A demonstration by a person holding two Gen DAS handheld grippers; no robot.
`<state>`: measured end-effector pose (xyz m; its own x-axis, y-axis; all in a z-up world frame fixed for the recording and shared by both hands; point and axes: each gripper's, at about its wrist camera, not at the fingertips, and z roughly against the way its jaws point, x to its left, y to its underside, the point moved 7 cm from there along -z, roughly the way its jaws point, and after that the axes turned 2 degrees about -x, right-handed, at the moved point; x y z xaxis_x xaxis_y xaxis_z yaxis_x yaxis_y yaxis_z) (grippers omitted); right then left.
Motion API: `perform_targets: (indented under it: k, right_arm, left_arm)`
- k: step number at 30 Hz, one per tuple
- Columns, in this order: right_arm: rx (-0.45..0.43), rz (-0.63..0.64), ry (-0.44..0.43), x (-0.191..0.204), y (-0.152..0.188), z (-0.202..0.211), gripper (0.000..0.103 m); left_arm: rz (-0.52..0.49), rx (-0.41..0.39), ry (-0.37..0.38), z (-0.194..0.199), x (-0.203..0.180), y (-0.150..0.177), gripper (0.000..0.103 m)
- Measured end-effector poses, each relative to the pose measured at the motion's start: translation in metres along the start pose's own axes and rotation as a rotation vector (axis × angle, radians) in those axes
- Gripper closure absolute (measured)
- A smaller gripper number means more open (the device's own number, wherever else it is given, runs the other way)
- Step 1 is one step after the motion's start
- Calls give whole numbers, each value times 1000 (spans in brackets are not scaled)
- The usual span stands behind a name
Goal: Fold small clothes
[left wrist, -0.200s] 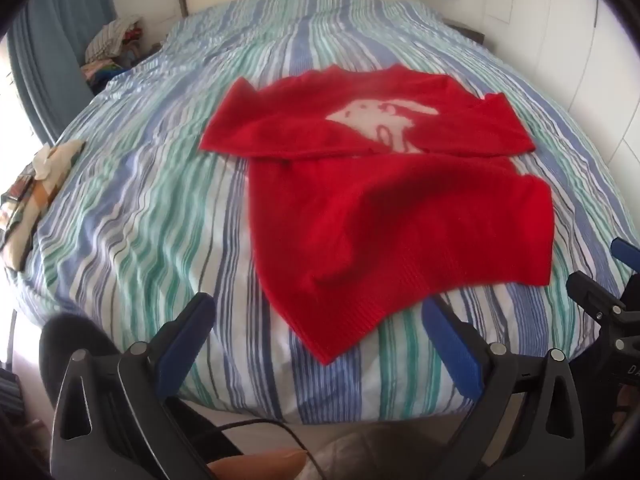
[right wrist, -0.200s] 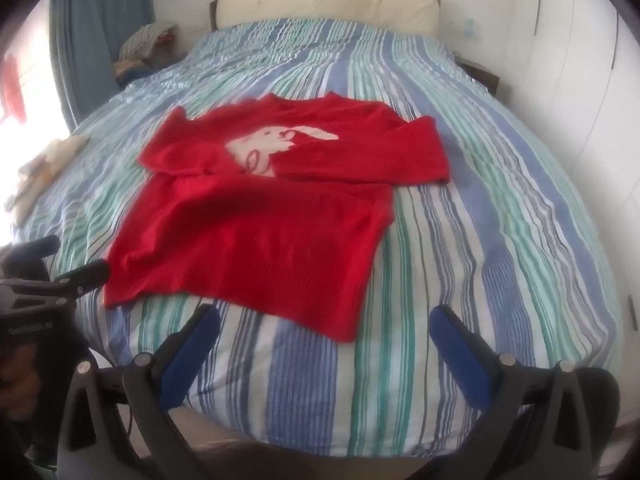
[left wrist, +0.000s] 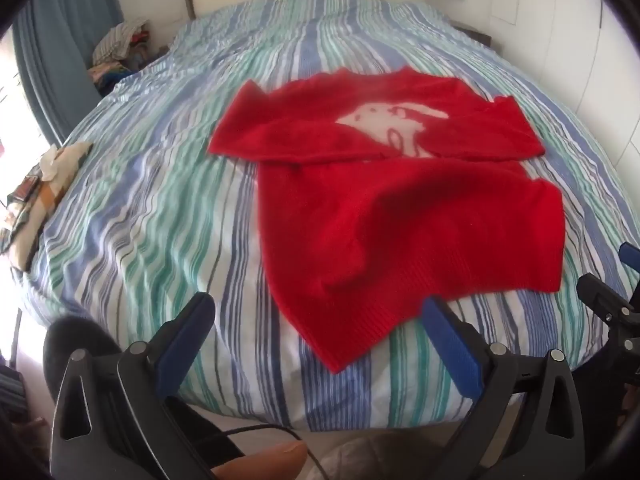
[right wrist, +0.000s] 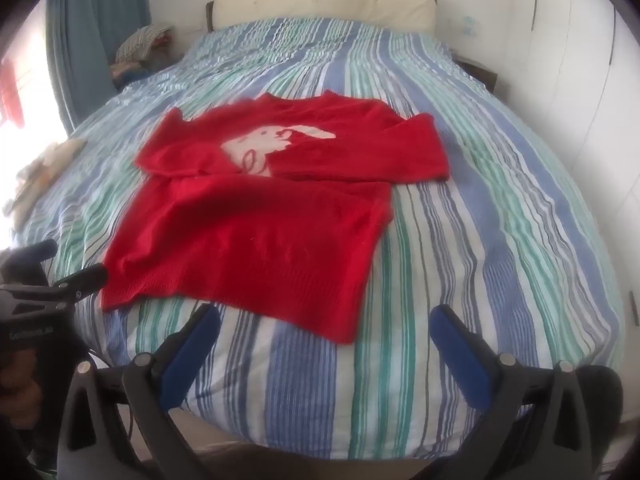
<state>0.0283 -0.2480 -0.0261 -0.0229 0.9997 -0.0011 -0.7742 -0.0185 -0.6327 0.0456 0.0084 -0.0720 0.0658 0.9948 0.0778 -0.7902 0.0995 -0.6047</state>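
Red sweater point(left wrist: 408, 216) with white animal print lies at frame centre on striped bed point(left wrist: 160, 220), sleeves folded across. Left claw point(left wrist: 320, 344) and right claw point(right wrist: 326, 350): fingers apart, empty.

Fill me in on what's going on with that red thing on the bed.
A person is folding a red sweater on a striped bedspread, with a handheld gripper in each hand. Both sleeves are already folded across the chest, over the pale animal design. The left gripper and the right gripper are both open and empty, at the near edge of the bed by the sweater's hem; their fingers touch nothing.
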Motion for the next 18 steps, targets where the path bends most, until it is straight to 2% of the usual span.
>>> perform_targets:
  k: [3,6,13,18]
  right_arm:
    - [-8,-12,4,-1,-2,0,0]
    - [-15,-20,-6,-6,-1,-2,0]
    - [-26,-61,-3,-12,-1,-5,0]
    - [-20,-76,-12,-14,2,-9,0]
  left_arm:
    - [19,61,7,-7,5,-2,0]
    - [21,91,10,-12,9,2,0]
    - [55,91,-23,-13,17,11,0]
    - [41,85,-40,-13,18,8,0]
